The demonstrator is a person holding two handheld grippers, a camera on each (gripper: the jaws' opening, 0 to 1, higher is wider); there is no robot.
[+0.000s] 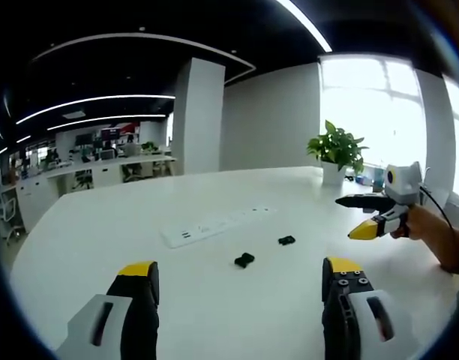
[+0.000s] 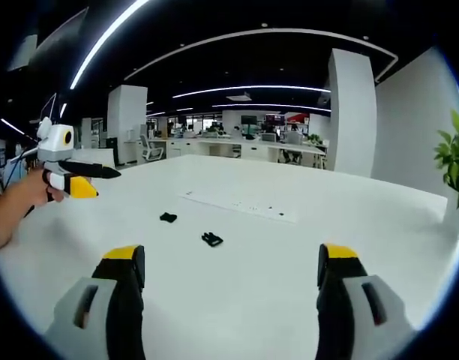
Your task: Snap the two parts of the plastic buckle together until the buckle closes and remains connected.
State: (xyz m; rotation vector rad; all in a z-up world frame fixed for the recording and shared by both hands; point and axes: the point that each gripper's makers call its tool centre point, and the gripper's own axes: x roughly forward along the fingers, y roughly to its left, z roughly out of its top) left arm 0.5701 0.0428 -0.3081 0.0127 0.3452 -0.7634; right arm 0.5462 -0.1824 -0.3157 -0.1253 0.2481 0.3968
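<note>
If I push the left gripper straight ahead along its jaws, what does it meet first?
Probably the nearer buckle part, lying on the white table roughly between the open jaws of the left gripper. Depth is uncertain; pointed lower, it may touch bare tabletop first.

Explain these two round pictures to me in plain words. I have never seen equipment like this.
No robot here: a person holds a hand-held grasping tool in each hand, and a fisheye camera rides on each. The left gripper view looks along the left tool, its two yellow-tipped jaws wide apart at the bottom. The right gripper view does the same for the right tool, also open. Each tool also shows in the other's view, held by a hand. On the white table lie two small black buckle parts, one apart from the other, and a white power strip. A potted plant stands at the far edge. Neither tool holds anything.
</note>
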